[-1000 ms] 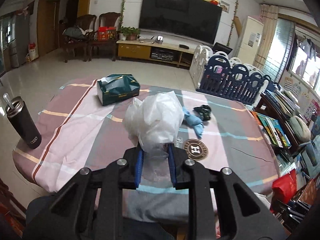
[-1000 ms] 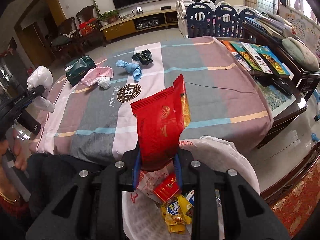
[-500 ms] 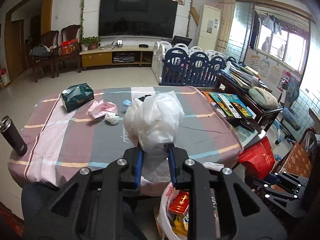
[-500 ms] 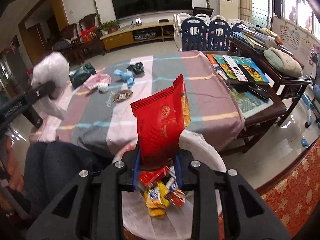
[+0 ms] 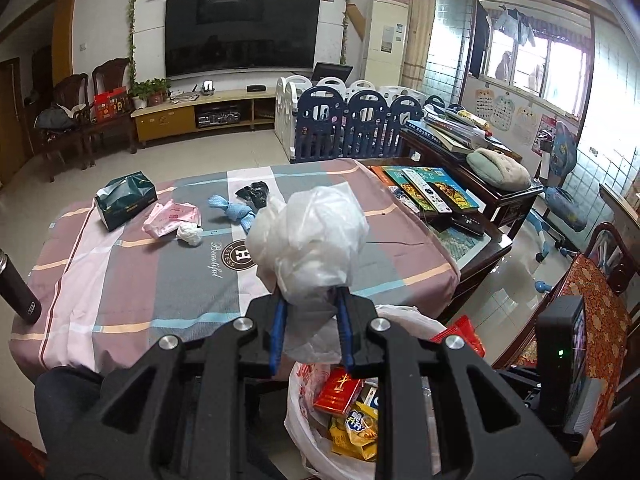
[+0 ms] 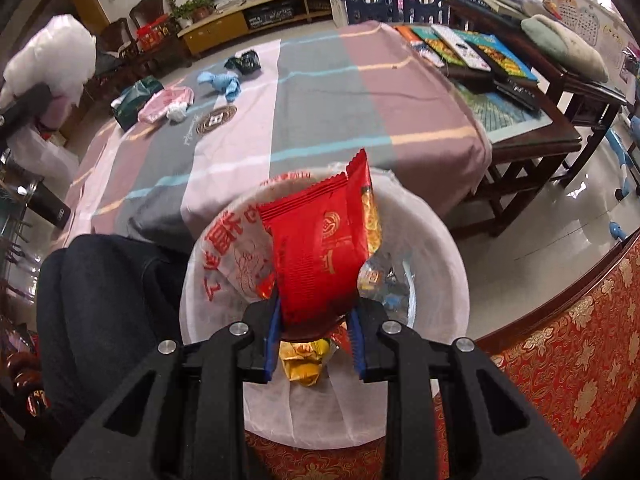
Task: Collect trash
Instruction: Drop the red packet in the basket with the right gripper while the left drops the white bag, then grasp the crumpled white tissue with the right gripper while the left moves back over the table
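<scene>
My left gripper (image 5: pixel 310 300) is shut on a crumpled white plastic bag (image 5: pixel 312 240), held just above the near rim of the white trash bag (image 5: pixel 400 314). In the right wrist view my right gripper (image 6: pixel 315 312) points down into the trash bag (image 6: pixel 440 264). A red snack wrapper (image 6: pixel 320 256) stands upright between its pads, which still touch it as the jaws are opening. Snack packets (image 5: pixel 352 424) lie inside the bag. On the striped tablecloth (image 5: pixel 120 280) lie a pink wrapper (image 5: pixel 172 218), a white tissue wad (image 5: pixel 190 234), a blue wad (image 5: pixel 236 210) and a black crumpled bag (image 5: pixel 252 194).
A green tissue box (image 5: pixel 124 198) sits at the table's far left and a black flask (image 5: pixel 18 292) at its left edge. A side table with books (image 5: pixel 428 188) stands to the right. A red patterned cushion (image 6: pixel 560 360) borders the bag, and a person's dark trouser leg (image 6: pixel 108 300) is on its left.
The left gripper swung with the white bag from over the table to the trash bag's rim. The right gripper sank with the red wrapper into the bag's mouth, its jaws slightly wider.
</scene>
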A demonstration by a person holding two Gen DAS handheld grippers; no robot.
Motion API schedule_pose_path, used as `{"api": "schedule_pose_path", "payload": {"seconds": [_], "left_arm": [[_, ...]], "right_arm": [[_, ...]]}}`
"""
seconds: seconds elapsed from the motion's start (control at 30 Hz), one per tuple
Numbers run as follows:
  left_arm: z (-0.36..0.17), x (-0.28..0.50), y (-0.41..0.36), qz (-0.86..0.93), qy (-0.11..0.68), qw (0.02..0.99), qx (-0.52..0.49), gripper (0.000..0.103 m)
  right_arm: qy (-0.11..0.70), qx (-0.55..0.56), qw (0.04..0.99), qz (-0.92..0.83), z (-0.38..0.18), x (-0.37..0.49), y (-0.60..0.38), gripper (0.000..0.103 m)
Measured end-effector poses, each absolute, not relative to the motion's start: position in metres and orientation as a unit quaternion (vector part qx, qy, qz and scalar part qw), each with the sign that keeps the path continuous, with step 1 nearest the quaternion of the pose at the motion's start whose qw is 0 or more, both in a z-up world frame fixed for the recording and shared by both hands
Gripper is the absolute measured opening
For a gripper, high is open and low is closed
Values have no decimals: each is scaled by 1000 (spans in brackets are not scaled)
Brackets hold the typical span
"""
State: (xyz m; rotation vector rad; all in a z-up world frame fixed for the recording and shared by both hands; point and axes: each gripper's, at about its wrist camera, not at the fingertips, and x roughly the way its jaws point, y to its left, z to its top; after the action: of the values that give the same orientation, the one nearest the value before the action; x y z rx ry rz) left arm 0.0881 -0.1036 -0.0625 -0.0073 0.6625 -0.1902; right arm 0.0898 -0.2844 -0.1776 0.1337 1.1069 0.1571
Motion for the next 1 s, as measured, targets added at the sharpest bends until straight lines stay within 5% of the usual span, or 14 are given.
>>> {"api": "schedule_pose_path", "payload": {"seconds": [0.2, 0.6, 0.7, 0.77, 0.9, 1.0], "left_arm": [[-70, 92, -102, -101, 341, 935, -11, 24], [-141, 106, -164, -301, 478, 825, -5, 26], [-156, 100, -184, -348, 499, 794, 11, 53], [-157, 99, -185, -336, 494, 802, 22, 84], [-156, 113, -158, -285, 490, 824, -14, 89], [-162, 129, -126, -232, 498, 834, -58, 89]], "right_arm": [[533, 94, 839, 54, -179, 91, -297, 69], [397, 185, 899, -20, -102, 76, -365, 81], [383, 187, 904, -26, -94, 75, -373, 82], [379, 182, 907, -28, -94, 75, -372, 82], [366, 185, 912, -14, -94, 75, -365, 85], [319, 174, 931, -28, -82, 67, -357, 97]]}}
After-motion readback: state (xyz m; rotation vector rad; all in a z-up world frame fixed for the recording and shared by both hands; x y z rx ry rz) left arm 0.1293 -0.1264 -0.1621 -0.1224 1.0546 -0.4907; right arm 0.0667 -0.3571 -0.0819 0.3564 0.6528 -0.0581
